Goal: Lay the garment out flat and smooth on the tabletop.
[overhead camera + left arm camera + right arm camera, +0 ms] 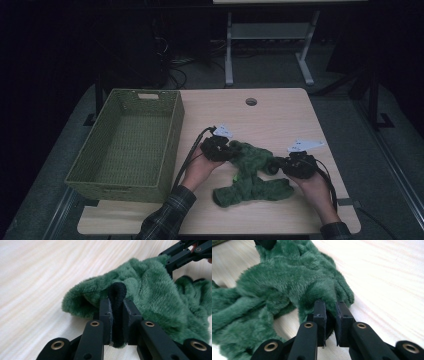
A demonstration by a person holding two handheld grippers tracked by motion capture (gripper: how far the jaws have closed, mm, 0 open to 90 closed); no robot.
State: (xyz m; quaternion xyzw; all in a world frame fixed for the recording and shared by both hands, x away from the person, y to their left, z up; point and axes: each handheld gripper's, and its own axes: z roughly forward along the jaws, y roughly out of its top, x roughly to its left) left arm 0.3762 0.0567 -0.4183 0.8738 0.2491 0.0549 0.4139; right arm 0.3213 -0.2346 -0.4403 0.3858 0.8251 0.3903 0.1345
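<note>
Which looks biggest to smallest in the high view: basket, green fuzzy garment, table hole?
1. basket, largest by far.
2. green fuzzy garment, held by both tools.
3. table hole, smallest.

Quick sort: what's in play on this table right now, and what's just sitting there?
In play:
- green fleece garment, lying on the table
- left gripper, shut on its black-trimmed edge
- right gripper, shut on another part of the fleece

Just there:
- green woven basket, untouched at the left
- wooden table
- round hole near the table's far edge
</note>
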